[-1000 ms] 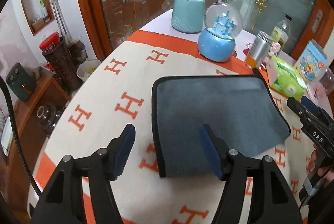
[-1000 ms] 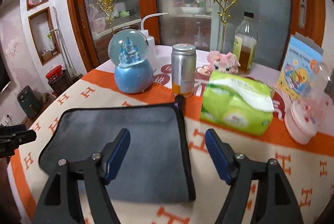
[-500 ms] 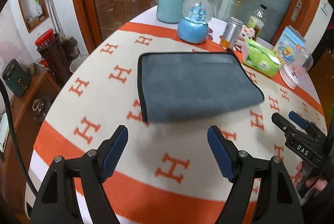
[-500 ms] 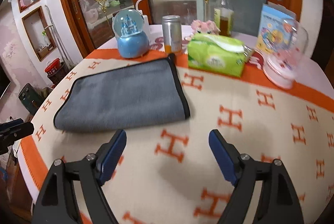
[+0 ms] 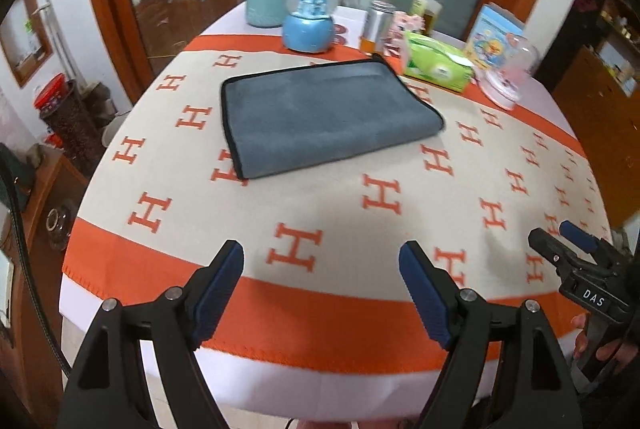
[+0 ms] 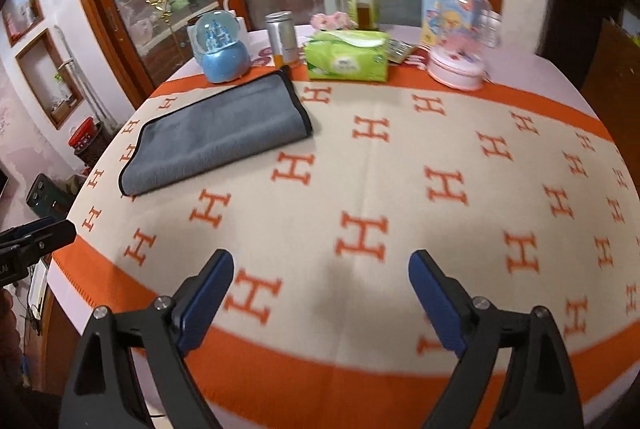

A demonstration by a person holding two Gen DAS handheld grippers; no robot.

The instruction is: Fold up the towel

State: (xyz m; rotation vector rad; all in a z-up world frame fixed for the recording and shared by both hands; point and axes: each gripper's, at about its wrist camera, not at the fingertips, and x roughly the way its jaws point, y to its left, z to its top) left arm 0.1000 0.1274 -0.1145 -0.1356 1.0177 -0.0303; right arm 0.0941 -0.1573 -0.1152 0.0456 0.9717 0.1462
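A grey towel with a black hem lies folded flat on the far part of the table; it also shows in the right wrist view. My left gripper is open and empty, low over the table's near orange border, well back from the towel. My right gripper is open and empty over the near middle of the cloth, far from the towel. The right gripper also shows at the left wrist view's right edge, and the left gripper's tip at the right wrist view's left edge.
A cream tablecloth with orange H marks covers the round table. Behind the towel stand a blue snow globe, a metal can, a green tissue pack, a bottle and a pink domed box.
Both grippers have pulled back from the towel toward the table's near edge, staying open. The towel lies still in its folded shape.
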